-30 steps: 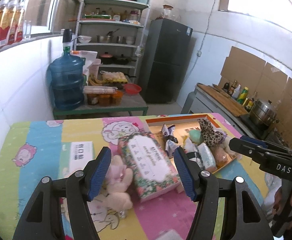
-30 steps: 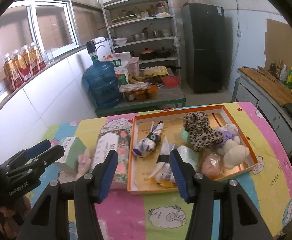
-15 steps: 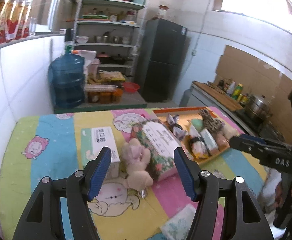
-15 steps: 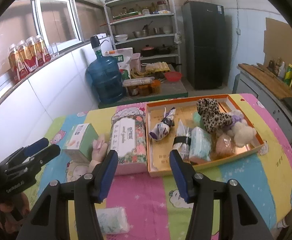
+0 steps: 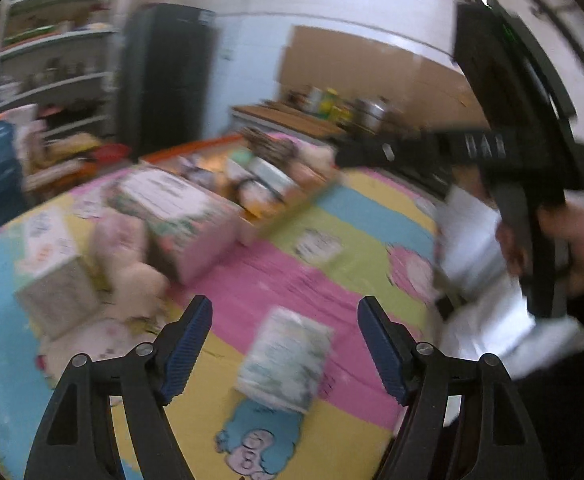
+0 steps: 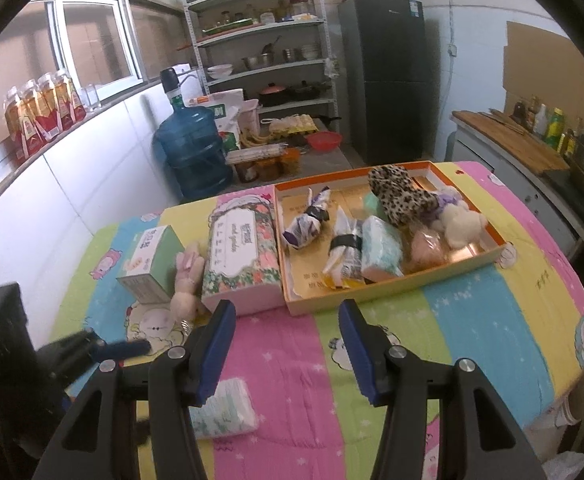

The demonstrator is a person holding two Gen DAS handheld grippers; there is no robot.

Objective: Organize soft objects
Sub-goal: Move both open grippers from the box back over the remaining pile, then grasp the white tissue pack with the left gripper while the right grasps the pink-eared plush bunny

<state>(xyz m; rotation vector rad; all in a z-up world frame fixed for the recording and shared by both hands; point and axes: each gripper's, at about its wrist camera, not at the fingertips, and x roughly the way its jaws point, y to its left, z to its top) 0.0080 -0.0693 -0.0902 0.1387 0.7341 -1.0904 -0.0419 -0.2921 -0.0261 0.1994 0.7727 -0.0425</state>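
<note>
**Tissue pack lay straight ahead of the left fingers**

The tissue pack [image 5: 285, 362] lay flat on the desk near its front edge, on the pink and yellow stripes, its long axis running roughly away from the front edge. It sat just beyond the left gripper [image 5: 283, 346], centred between the wide-open, empty fingers [image 5: 187, 344], untouched. The left view was blurred. The right gripper [image 6: 287, 354], also open and empty, hung further right; the pack [image 6: 221, 410] showed to its left. The left was likely nearer. The tray [image 6: 392, 290] lay at the far right.
</note>
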